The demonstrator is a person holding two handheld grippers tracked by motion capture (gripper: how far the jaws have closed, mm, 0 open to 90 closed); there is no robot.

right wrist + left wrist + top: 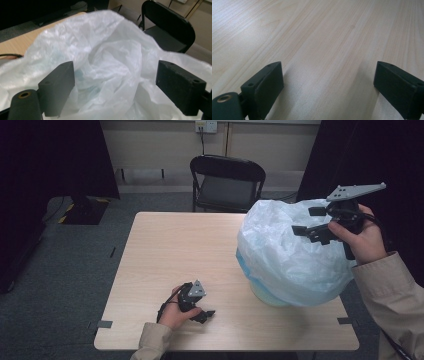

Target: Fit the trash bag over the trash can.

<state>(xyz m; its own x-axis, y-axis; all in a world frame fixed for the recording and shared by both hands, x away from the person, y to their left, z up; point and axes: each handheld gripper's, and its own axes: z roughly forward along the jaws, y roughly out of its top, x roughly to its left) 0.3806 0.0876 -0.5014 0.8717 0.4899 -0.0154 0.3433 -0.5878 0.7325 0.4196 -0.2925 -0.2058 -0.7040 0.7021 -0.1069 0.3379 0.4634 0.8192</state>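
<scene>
Pale wood worktop [165, 250] bears my spread left claw [206, 314] at lower centre; my right claw [312, 225], jaws apart, hovers over the unmarked white plastic bag [285, 260] at right.

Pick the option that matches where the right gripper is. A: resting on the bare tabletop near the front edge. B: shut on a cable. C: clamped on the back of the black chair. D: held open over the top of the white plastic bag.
D: the right gripper hangs above the crumpled white plastic bag, its fingers wide apart with nothing between them.
</scene>
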